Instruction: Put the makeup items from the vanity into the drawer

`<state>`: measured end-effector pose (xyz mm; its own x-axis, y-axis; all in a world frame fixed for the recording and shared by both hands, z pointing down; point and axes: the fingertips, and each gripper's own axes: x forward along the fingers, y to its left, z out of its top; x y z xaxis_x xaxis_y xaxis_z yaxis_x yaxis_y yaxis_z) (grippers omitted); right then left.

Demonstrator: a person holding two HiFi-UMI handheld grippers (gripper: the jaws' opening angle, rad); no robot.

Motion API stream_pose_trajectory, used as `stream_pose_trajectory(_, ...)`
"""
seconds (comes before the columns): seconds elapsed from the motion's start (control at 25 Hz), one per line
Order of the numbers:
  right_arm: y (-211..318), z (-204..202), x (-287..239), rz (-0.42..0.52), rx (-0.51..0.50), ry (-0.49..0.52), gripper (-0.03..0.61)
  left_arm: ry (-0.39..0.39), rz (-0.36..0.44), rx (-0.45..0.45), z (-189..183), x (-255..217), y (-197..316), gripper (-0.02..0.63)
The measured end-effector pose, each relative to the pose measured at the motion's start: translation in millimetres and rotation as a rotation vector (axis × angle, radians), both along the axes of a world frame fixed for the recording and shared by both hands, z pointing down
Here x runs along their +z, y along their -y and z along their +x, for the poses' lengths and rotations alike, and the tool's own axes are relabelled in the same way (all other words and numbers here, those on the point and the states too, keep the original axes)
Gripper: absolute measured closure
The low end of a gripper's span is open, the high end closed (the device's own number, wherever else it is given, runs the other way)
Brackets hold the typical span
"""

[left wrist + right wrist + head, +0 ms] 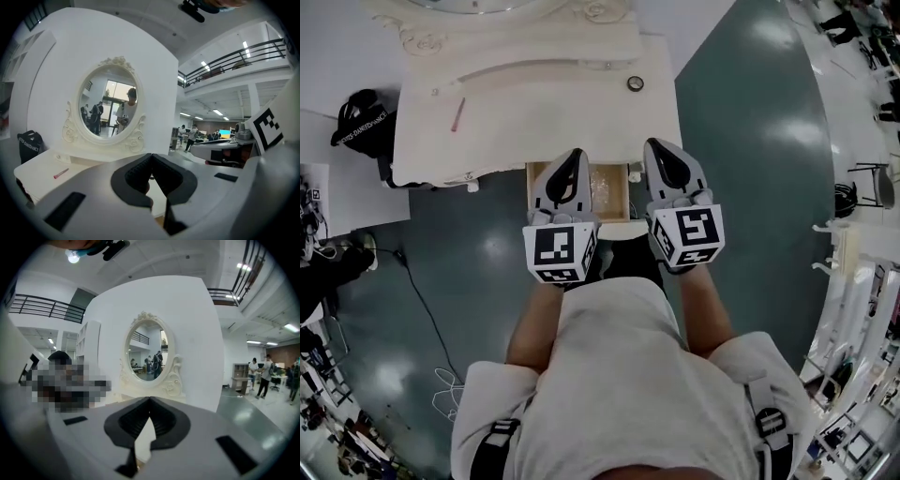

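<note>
A white vanity (pixel 534 103) with an oval mirror (pixel 108 105) stands ahead of me. On its top lie a pink pencil-like stick (pixel 457 114), which also shows in the left gripper view (pixel 61 173), and a small round dark-rimmed item (pixel 635 83) near the right edge. Below the top, a wooden drawer (pixel 609 192) is pulled out. My left gripper (pixel 574 156) hovers over the drawer's left part, shut and empty (pixel 151 157). Over the drawer's right edge is my right gripper (pixel 657 146), also shut with nothing in it (pixel 150 401).
A black bag (pixel 361 122) sits at the vanity's left end. A cable (pixel 422 300) trails over the green floor to my left. White tables and chairs line the far right (pixel 862 187). People stand in the hall behind (pixel 260 376).
</note>
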<state>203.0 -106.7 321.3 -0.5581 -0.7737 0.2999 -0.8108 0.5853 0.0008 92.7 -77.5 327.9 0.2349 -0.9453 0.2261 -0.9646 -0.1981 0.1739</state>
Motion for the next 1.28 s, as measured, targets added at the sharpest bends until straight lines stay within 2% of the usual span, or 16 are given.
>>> stream_pose_trajectory(0.24,39,-5,34,-0.065,-0.158,0.002,0.565,0.051,-0.107,-0.079,16,41,23,0.607)
stream_pose_trajectory(0.52,97,9,91,-0.153,-0.26,0.004,0.565,0.031,-0.223,-0.151,49,88,45,0.607)
stream_pose_trajectory(0.8,125,22,141,-0.212,-0.276,-0.053,0.565,0.004,-0.33,-0.19,65,128,51,0.607)
stream_pose_trajectory(1.0,145,25,174,-0.262,-0.271,-0.09,0.565,0.0,-0.377,-0.205,67,141,55,0.607)
stream_pose_trajectory(1.28,179,23,215,-0.284,-0.28,-0.178,0.563,-0.002,-0.42,-0.249,59,159,60,0.607)
